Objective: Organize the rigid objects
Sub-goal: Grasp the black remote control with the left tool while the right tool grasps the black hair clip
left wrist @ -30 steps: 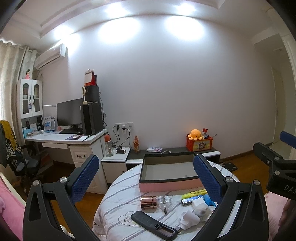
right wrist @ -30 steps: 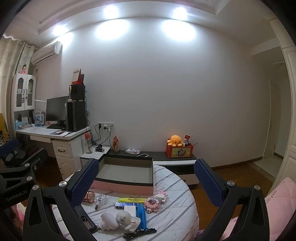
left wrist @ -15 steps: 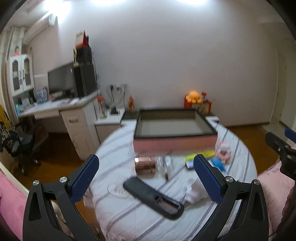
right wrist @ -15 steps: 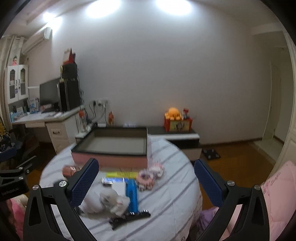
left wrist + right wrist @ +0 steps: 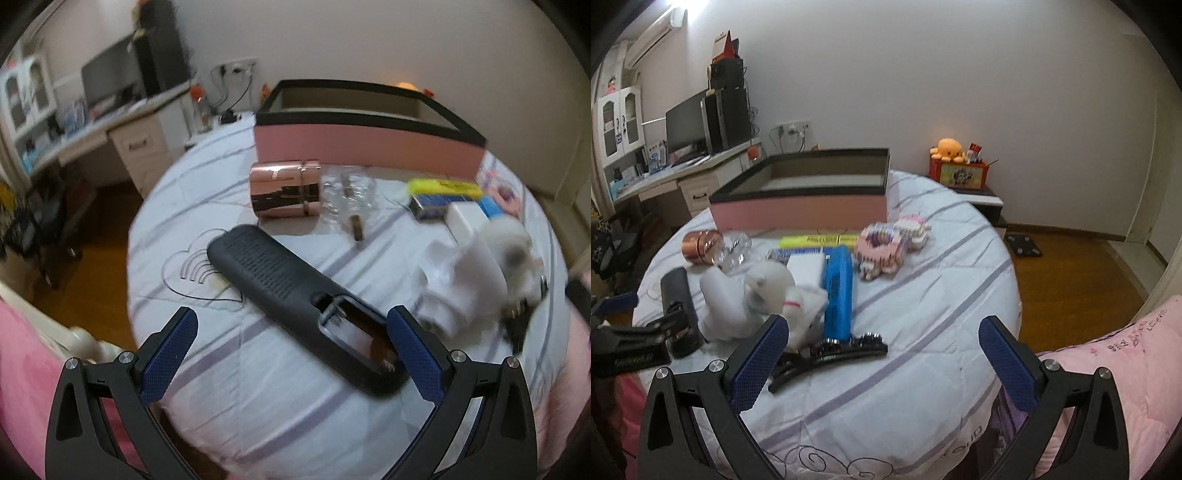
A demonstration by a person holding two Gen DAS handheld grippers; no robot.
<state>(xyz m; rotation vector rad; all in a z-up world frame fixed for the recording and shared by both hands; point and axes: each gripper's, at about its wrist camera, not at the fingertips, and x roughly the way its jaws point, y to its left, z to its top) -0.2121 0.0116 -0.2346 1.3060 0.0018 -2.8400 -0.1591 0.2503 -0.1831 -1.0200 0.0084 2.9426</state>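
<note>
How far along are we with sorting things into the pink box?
Nothing looks done: the pink box shows no items inside. Nothing is in hand either; the left gripper is open over the black remote, and the right gripper is open. Left on the table: copper cylinder, yellow highlighter, blue case, black hair clip.

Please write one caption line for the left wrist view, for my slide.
Open left gripper above a black remote with its battery bay uncovered, beside a rose-gold cylinder and a pink box.

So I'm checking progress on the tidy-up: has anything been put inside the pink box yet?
No, the right wrist view shows the pink box interior bare, while the copper tin lies on the table outside it.
</note>
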